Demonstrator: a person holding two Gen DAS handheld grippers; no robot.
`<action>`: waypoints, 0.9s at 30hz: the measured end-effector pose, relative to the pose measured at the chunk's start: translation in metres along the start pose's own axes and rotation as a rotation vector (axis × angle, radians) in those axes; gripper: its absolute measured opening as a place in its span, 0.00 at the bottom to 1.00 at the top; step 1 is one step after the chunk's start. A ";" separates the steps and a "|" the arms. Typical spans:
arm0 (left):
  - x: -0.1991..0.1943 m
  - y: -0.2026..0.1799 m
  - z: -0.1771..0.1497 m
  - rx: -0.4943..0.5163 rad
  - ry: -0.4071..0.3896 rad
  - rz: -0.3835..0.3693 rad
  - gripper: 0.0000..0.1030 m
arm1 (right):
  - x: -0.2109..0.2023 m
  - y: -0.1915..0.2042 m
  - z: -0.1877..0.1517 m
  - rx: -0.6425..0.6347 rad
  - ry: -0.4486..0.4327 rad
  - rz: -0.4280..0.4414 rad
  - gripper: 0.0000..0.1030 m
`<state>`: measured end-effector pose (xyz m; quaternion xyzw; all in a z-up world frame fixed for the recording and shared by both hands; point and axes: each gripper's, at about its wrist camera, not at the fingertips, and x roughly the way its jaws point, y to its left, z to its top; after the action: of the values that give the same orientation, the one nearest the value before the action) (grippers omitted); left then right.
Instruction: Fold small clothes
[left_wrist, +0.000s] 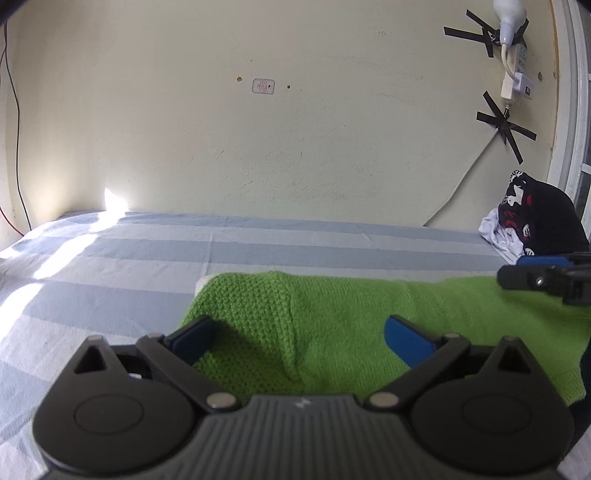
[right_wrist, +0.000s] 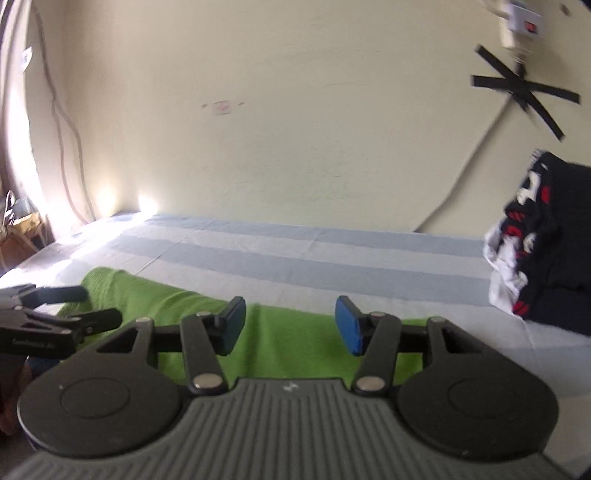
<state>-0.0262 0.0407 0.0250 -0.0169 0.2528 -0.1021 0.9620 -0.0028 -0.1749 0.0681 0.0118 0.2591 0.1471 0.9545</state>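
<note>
A green knitted garment (left_wrist: 332, 314) lies flat on the striped bed sheet (left_wrist: 110, 258). My left gripper (left_wrist: 299, 338) is open, its blue pads spread wide just above the garment's near left part. In the right wrist view the same garment (right_wrist: 280, 339) lies under my right gripper (right_wrist: 290, 325), which is open over its right end. The right gripper's fingers (left_wrist: 524, 277) show at the right edge of the left wrist view. The left gripper's fingers (right_wrist: 74, 317) show at the left of the right wrist view.
A pile of dark, red and white clothes (left_wrist: 535, 221) sits at the far right by the wall (left_wrist: 295, 129), also in the right wrist view (right_wrist: 546, 236). A power strip (left_wrist: 513, 74) and cable are taped to the wall. The sheet (right_wrist: 295, 258) runs back to the wall.
</note>
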 end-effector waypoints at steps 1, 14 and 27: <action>0.000 0.000 0.000 0.003 0.000 0.002 0.99 | 0.005 0.011 -0.001 -0.036 0.014 0.016 0.52; -0.004 -0.003 -0.001 0.021 -0.022 0.000 0.99 | -0.019 0.029 -0.045 -0.136 0.084 0.115 0.48; 0.004 -0.007 -0.001 0.041 0.030 0.018 1.00 | -0.032 -0.009 -0.061 0.128 0.042 0.227 0.66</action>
<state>-0.0247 0.0331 0.0225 0.0068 0.2651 -0.0988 0.9591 -0.0573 -0.1959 0.0302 0.0992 0.2847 0.2377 0.9234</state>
